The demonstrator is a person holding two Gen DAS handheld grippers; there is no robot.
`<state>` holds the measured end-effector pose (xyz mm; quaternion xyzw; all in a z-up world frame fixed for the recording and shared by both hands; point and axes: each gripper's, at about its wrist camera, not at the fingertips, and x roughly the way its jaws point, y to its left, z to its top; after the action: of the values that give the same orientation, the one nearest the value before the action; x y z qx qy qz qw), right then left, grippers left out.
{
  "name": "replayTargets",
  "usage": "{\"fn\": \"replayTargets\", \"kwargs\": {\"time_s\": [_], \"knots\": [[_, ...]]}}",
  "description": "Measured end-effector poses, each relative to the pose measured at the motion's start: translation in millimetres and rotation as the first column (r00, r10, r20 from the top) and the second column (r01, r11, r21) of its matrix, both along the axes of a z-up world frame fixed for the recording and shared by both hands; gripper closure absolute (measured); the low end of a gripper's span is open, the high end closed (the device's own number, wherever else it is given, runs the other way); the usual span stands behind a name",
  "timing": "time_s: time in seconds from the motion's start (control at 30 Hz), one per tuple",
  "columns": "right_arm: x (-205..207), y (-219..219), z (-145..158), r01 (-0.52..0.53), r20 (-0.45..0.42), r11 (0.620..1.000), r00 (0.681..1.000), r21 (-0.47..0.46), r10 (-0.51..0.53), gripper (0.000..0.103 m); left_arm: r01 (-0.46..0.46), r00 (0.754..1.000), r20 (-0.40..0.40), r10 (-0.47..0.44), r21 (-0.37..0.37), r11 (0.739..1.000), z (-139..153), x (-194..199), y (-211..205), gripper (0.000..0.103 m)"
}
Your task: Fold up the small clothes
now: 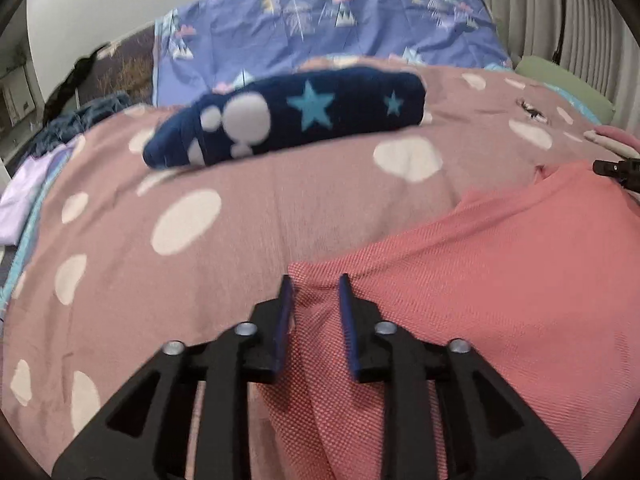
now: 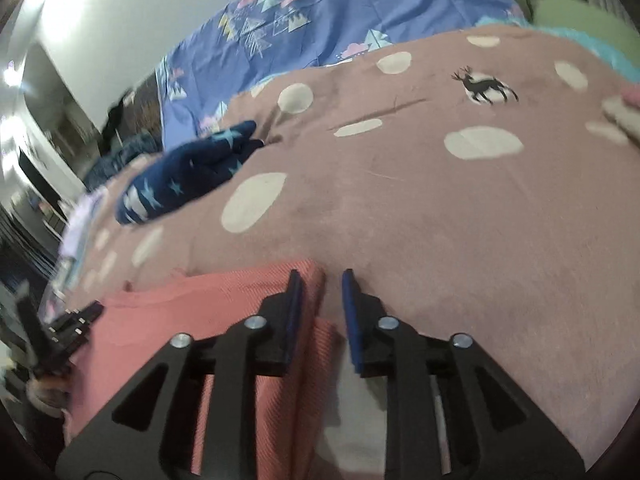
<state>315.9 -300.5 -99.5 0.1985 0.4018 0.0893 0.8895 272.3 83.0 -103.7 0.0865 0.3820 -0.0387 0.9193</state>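
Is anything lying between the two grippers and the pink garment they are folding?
Nothing visible does. The left gripper has the pink garment directly between its parted fingers, and the right gripper sits at the garment's edge. The folded navy star garment lies farther back on the spotted blanket.

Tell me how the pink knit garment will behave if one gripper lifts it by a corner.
The pink knit garment would probably drape limply: it already lies in soft folds on the dotted blanket. Its thin weave suggests lightness. The textured knit likely grips the pads rather than slipping.
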Motion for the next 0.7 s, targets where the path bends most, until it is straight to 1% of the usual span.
{"fn": "replayTargets", "kwargs": {"time_s": [0.07,0.1,0.13,0.2,0.23,0.3,0.33,0.37,0.4,0.47,0.5,0.53,0.57,0.6,0.67,0.7], "knots": [[-10.8,-7.8,4.8,0.006,0.009,1.000,1.000,0.013,-0.006,0.072,0.007,1.000,-0.018,-0.006,0.046,0.999,-0.9,-7.1,-3.6,0.073],[-16.3,-10.4,7.0,0.002,0.016,1.000,1.000,0.010,-0.002,0.068,0.002,1.000,-0.013,-0.001,0.068,0.998,0.5,-12.8,-6.3,0.072],[-20.4,-11.8,8.2,-0.004,0.022,1.000,1.000,0.009,0.004,0.067,-0.005,1.000,-0.005,0.005,0.078,0.997,5.7,-21.6,-9.9,0.072],[-31.1,-16.6,8.8,-0.035,0.025,0.999,0.999,0.029,0.034,0.062,-0.009,1.000,0.013,0.008,0.073,0.997,16.2,-36.8,-19.0,0.070],[-33.4,-17.4,8.2,-0.044,0.023,0.998,0.999,0.046,0.043,0.062,0.012,0.999,0.039,-0.015,0.064,0.998,27.7,-53.5,-34.8,0.065],[-36.3,-22.9,3.0,-0.054,0.016,0.994,0.998,0.098,0.053,0.060,0.070,0.995,0.064,-0.073,0.046,0.996,39.5,-74.8,-62.3,0.058],[-35.1,-24.5,2.0,-0.054,0.012,0.992,0.999,0.110,0.053,0.060,0.143,0.987,0.065,-0.144,0.025,0.989,44.6,-93.6,-89.7,0.051],[-34.8,-25.0,1.7,-0.056,0.007,0.991,0.998,0.120,0.056,0.060,0.196,0.978,0.063,-0.196,0.017,0.981,45.6,-106.4,-110.3,0.050],[-34.2,-25.0,1.8,-0.070,0.004,0.988,0.998,0.135,0.070,0.058,0.242,0.968,0.064,-0.242,0.011,0.970,45.1,-116.9,-128.5,0.049],[-34.9,-25.0,1.5,-0.103,0.005,0.982,0.995,0.160,0.104,0.056,0.382,0.923,0.047,-0.382,-0.010,0.924,39.4,-145.2,-183.2,0.049],[-35.4,-24.8,1.4,-0.114,0.005,0.980,0.993,0.163,0.115,0.055,0.424,0.905,0.039,-0.423,-0.017,0.906,36.3,-153.7,-201.5,0.045],[-35.7,-23.6,1.1,-0.133,0.005,0.977,0.991,0.166,0.134,0.054,0.477,0.879,0.027,-0.476,-0.022,0.879,30.3,-165.6,-229.2,0.041],[-35.6,-22.2,1.2,-0.146,0.005,0.975,0.989,0.167,0.147,0.053,0.509,0.861,0.017,-0.508,-0.017,0.861,25.9,-172.4,-248.0,0.038],[-36.3,-21.3,1.3,-0.160,0.004,0.973,0.987,0.169,0.162,0.052,0.536,0.844,0.009,-0.536,-0.006,0.844,20.9,-178.3,-266.2,0.033],[-37.5,-20.3,2.0,-0.180,0.005,0.968,0.983,0.174,0.182,0.050,0.592,0.806,-0.019,-0.592,0.034,0.805,7.5,-189.3,-303.3,0.032],[-37.8,-19.6,2.4,-0.192,0.006,0.966,0.981,0.175,0.194,0.049,0.616,0.788,-0.041,-0.615,0.070,0.785,0.3,-193.7,-321.5,0.032]]}}
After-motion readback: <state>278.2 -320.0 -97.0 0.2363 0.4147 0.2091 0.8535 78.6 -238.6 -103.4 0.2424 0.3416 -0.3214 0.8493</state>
